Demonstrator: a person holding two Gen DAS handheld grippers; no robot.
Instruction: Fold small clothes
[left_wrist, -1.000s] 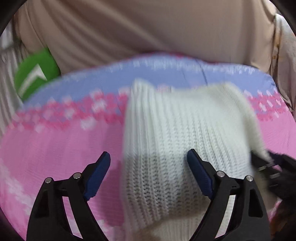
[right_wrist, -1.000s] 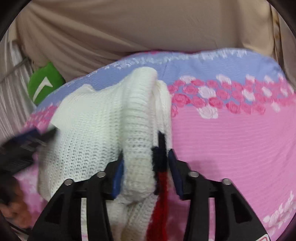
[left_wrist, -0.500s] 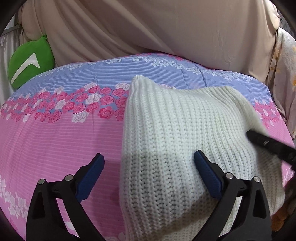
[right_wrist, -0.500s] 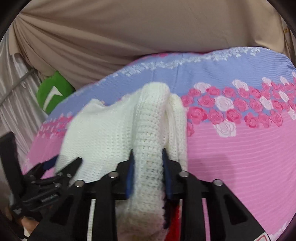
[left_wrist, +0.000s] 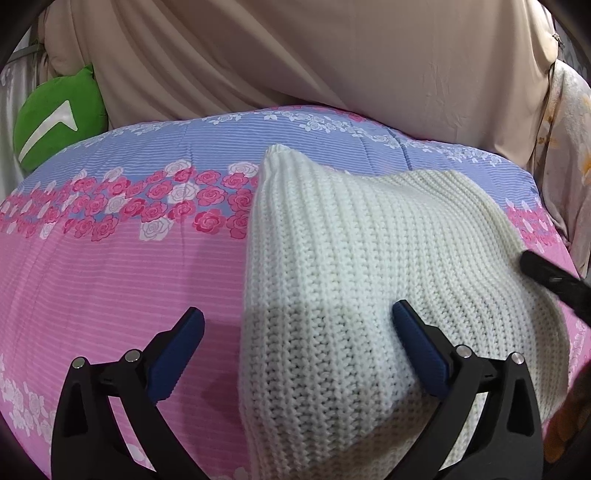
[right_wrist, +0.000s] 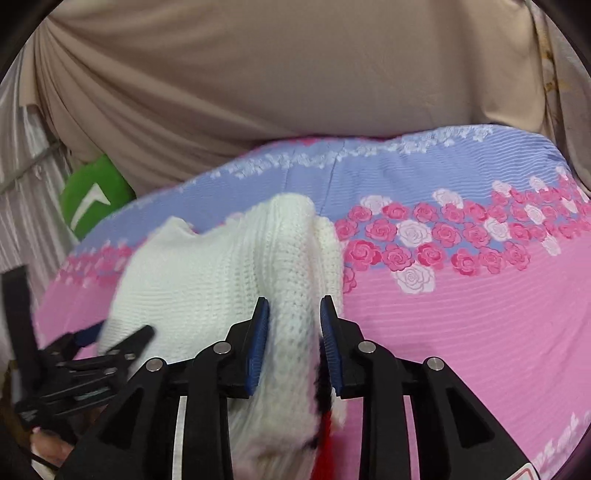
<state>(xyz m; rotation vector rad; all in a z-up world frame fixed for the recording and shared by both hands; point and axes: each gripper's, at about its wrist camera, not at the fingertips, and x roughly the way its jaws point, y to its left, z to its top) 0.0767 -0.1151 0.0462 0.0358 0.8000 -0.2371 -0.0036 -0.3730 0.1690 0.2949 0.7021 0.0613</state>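
1. since a second ago the left claw (left_wrist: 297, 349) has spread from partly open to fully wide, and the white knit sweater (left_wrist: 369, 280) that hung bunched in front of it now lies broader and smoother across the bed.
2. white knit sweater: it rests on the pink part of the bedspread (left_wrist: 110, 277), one corner peaking up toward the blue band, its right edge raised toward the right claw (right_wrist: 293, 347).
3. right claw: its blue pads (right_wrist: 258, 347) sit either side of a thick fold of the sweater, with a red and black patch of the knit showing just below; the jaws are easing apart, and the left pad touches the fold while a thin gap shows at the right one.
4. left claw: jaws wide open, gripping nothing; its right pad (left_wrist: 421, 354) lies against the sweater's surface, its left pad hovers over bare bedspread.
5. bedspread: pink below, a band of roses, then blue at the far side.
6. behind the bed hangs a beige curtain (left_wrist: 295, 55), with a green cushion (left_wrist: 55, 114) at the far left.
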